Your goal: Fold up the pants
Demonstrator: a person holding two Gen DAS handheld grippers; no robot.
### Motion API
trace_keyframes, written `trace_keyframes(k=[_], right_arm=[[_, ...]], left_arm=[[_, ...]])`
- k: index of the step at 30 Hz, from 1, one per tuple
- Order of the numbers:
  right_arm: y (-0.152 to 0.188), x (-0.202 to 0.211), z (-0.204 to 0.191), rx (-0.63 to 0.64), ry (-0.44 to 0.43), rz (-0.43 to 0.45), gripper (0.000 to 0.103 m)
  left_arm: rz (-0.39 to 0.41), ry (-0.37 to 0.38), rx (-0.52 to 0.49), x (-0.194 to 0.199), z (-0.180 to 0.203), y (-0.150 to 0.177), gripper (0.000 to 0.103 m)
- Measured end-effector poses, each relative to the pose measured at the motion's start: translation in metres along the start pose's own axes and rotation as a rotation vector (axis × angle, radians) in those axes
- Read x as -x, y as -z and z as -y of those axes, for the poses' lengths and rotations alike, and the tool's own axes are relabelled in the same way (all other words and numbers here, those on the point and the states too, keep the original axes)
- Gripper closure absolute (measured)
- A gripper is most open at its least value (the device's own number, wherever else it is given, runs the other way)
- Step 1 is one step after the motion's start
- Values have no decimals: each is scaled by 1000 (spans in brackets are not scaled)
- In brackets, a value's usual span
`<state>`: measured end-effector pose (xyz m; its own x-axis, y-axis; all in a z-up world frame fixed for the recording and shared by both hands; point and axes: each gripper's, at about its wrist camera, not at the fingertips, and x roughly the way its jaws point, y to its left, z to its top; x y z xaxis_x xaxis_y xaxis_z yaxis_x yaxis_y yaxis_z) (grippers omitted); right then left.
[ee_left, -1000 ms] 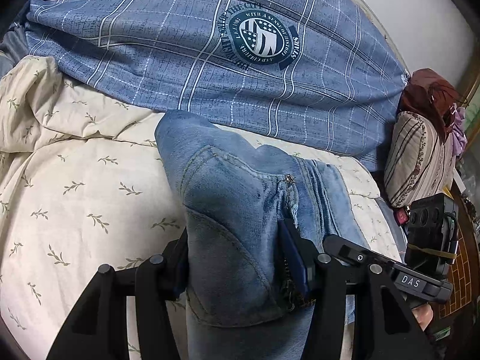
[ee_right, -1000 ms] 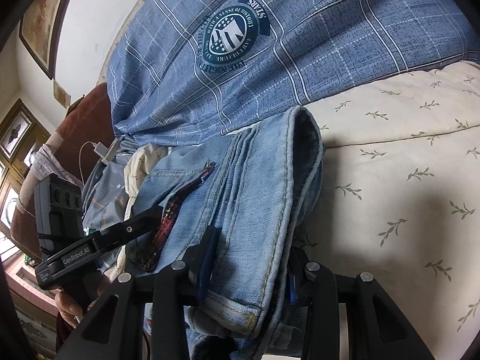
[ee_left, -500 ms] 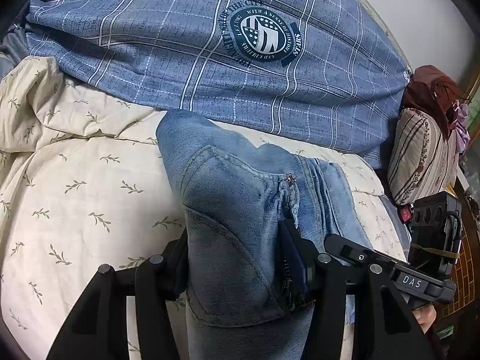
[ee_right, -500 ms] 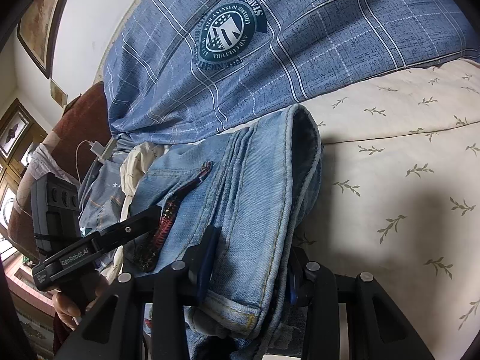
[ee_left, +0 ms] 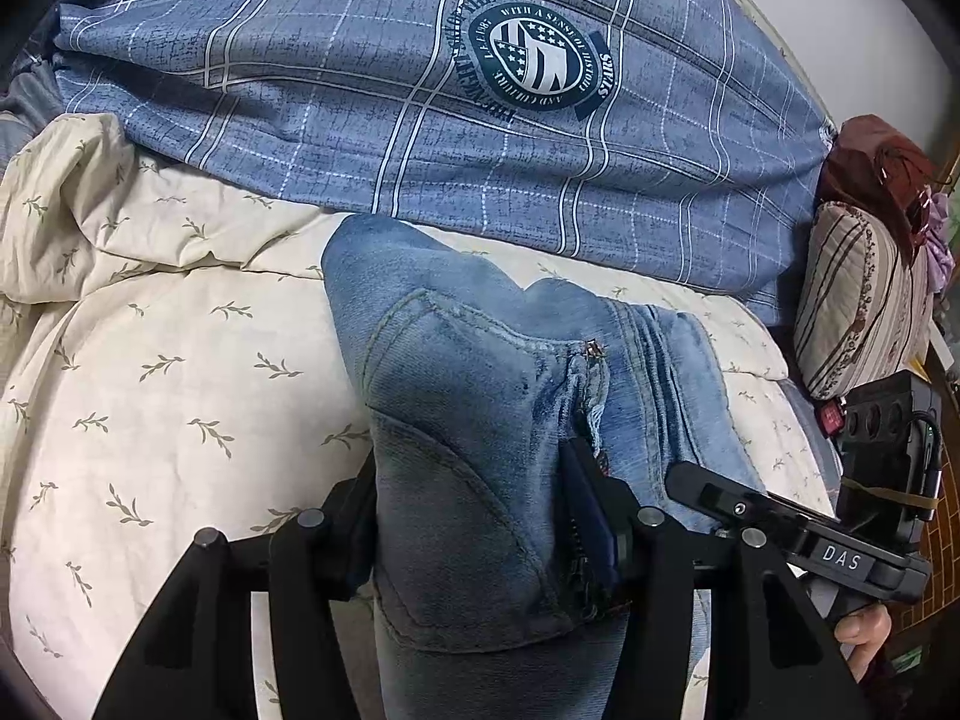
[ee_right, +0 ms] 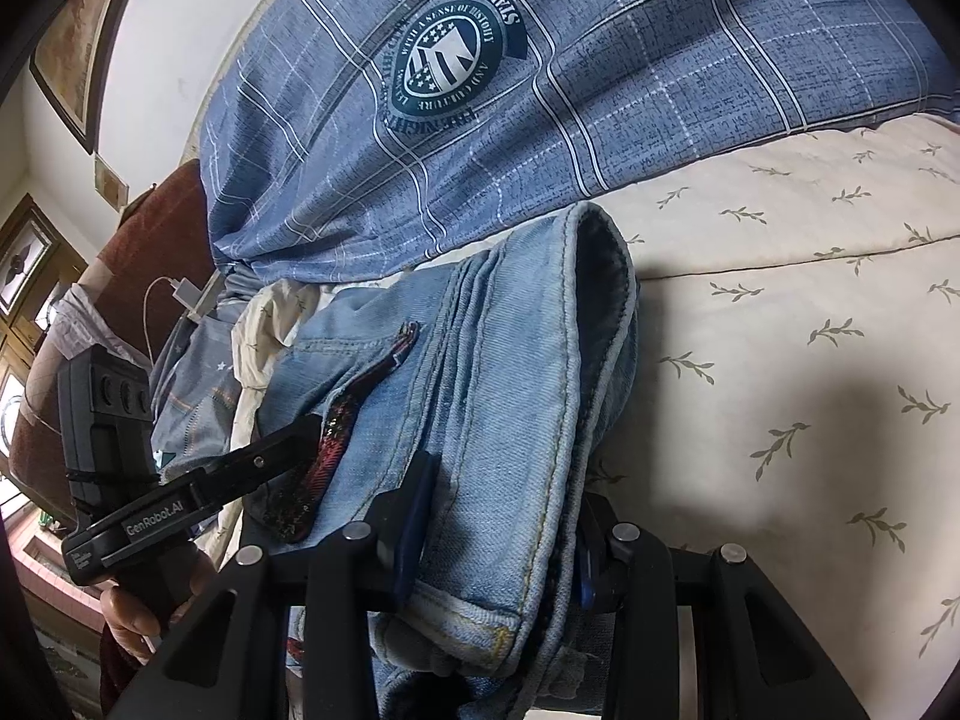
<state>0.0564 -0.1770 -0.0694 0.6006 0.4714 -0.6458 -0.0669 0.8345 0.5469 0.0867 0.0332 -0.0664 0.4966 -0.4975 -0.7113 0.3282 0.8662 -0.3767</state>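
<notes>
Jeans [ee_left: 480, 408], light blue denim, hang bunched between the two grippers above a bed. Seen from the left wrist, the left gripper [ee_left: 480, 516] has its jaws clamped on a thick wad of the darker denim with a curved pocket seam, beside the zipper; the pads press into the cloth on both sides. This view also shows the right gripper's body [ee_left: 798, 534], marked "DAS", low on the right, with a fingertip of the person's hand [ee_left: 861, 630] under it.

Seen from the right wrist, the right gripper [ee_right: 498, 516] pinches a folded stack of paler denim with a stitched hem at the bottom edge. Only here a red plaid strip [ee_right: 336, 438] shows on the jeans [ee_right: 516, 372], and the left gripper's body [ee_right: 180, 498], labelled "GenRobot.AI", reaches in from the left, held by a hand [ee_right: 129, 618].

Under the pants lies a cream quilt [ee_left: 168, 372] printed with small olive sprigs. Behind it a blue checked duvet [ee_left: 372, 78] with a round navy crest is heaped against a white wall [ee_right: 198, 18]. The left view shows a striped cushion [ee_left: 858, 300] at the right edge; the right view shows a framed picture [ee_right: 72, 66], a white charger and cable [ee_right: 186, 294] and dark wooden cabinets.

The lower part of the jeans drops out of both views, so how far they hang cannot be told. The crest lettering is only partly legible.
</notes>
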Motion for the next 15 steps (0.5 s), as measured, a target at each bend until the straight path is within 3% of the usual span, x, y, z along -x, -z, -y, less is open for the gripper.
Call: trace_keyframes(k=[15], right_arm=[[1,-3,1,10,22,-5,63]], left_arm=[[-5,-52,-26,-2,3,-1,41]])
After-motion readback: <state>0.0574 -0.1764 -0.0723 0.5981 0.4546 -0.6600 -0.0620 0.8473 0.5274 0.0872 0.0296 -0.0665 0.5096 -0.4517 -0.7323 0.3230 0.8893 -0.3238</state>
